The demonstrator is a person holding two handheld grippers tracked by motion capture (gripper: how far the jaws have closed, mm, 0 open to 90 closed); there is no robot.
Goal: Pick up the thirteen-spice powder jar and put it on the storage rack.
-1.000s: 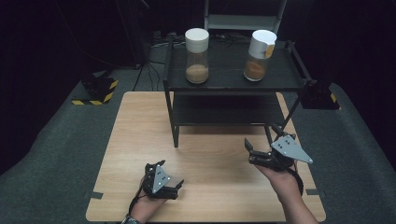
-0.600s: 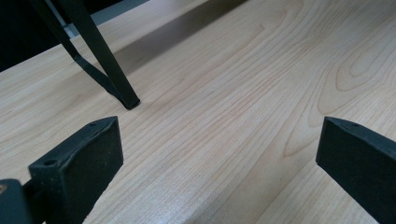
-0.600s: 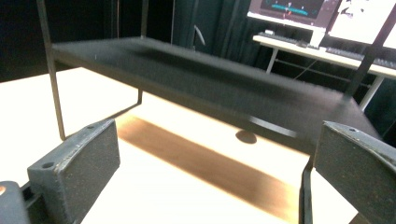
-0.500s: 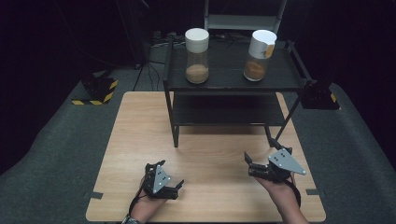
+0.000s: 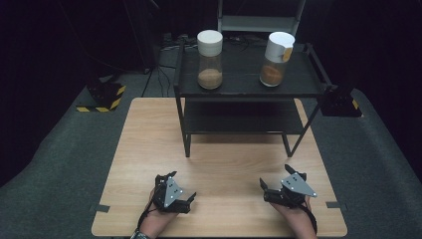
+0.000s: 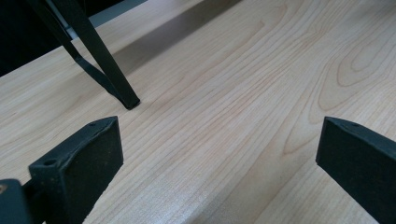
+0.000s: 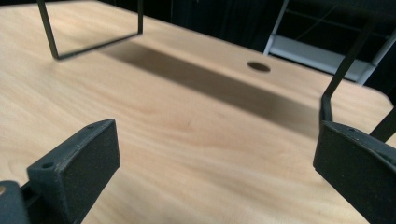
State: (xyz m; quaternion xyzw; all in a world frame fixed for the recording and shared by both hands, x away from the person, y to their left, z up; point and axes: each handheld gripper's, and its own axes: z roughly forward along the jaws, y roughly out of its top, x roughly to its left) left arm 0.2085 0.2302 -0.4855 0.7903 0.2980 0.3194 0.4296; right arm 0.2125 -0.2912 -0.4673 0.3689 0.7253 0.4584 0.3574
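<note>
My left gripper [image 5: 180, 190] sits low over the wooden table [image 5: 149, 129] near its front edge, jaws spread wide w/ nothing btwn them; in the left gripper view both black pads frame bare wood grain, and one foot of the black shelf rack [image 6: 127, 99] stands on the table just ahead to the left. My right gripper [image 5: 278, 182] is over the front right part of the table, jaws also wide apart and empty; the right gripper view shows plain tabletop btwn the pads, a rack leg [image 7: 327, 105] close on the right, another leg frame farther off at upper left, and a round hole [image 7: 258, 66] in the tabletop beyond the rack's shadow. Both grippers are well apart from each other, each held by a hand coming in from the bottom of the high view, grey plate on top of each. Nearest things to work on are up on the rack's [image 5: 249, 89] top shelf, well away from both grippers: a clear jar w/ white lid [image 5: 209, 59] at the shelf's left part, brown contents in its lower part, and a second jar w/ white lid [image 5: 276, 59] at the right part, also w/ brown contents. Both stand upright, apart from each other. Lower shelf looks dark; can't tell what's on it. Grey floor around the table, a yellow-black striped block [image 5: 102, 97] off to the left.
</note>
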